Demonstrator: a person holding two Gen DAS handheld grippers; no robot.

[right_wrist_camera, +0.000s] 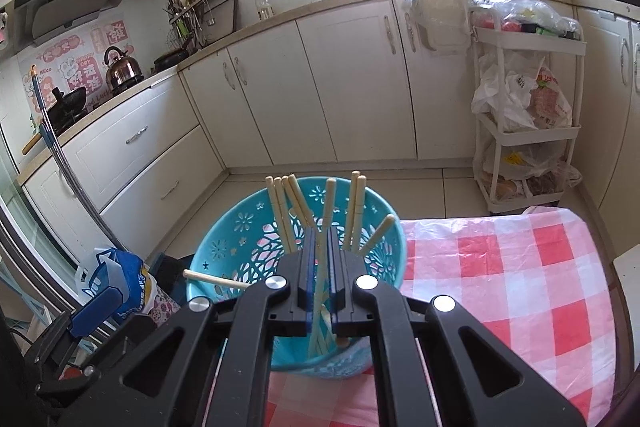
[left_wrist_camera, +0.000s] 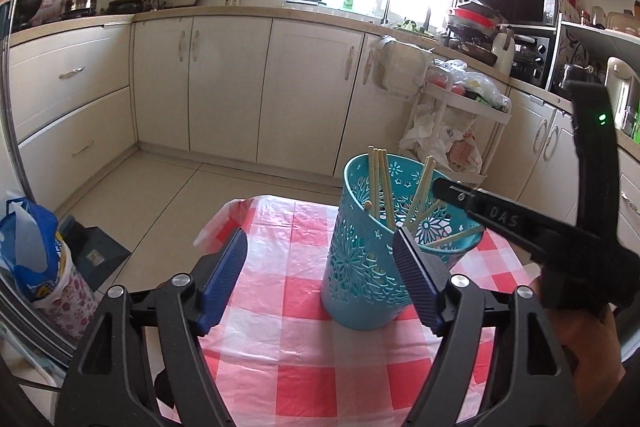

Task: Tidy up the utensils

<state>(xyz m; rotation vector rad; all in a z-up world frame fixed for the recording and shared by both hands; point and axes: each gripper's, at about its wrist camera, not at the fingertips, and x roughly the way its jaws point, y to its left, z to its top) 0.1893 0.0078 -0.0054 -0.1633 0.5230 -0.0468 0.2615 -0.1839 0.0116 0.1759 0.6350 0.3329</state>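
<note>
A teal perforated utensil holder point(left_wrist_camera: 368, 259) stands on the red-and-white checked tablecloth point(left_wrist_camera: 296, 347) and holds several pale chopsticks point(left_wrist_camera: 380, 183). My left gripper point(left_wrist_camera: 320, 263) is open and empty, its right finger in front of the holder's near side. My right gripper point(left_wrist_camera: 440, 185) reaches over the holder's rim from the right. In the right wrist view the right gripper point(right_wrist_camera: 320, 239) is shut on one chopstick point(right_wrist_camera: 326, 223), which stands inside the holder point(right_wrist_camera: 224, 247) among the other chopsticks point(right_wrist_camera: 288, 211).
The table's far edge point(left_wrist_camera: 280, 199) drops to the tiled floor. A blue-and-white bag point(left_wrist_camera: 32, 247) sits on the floor at the left. A white cart point(right_wrist_camera: 528, 99) with bags stands by the cabinets at the right.
</note>
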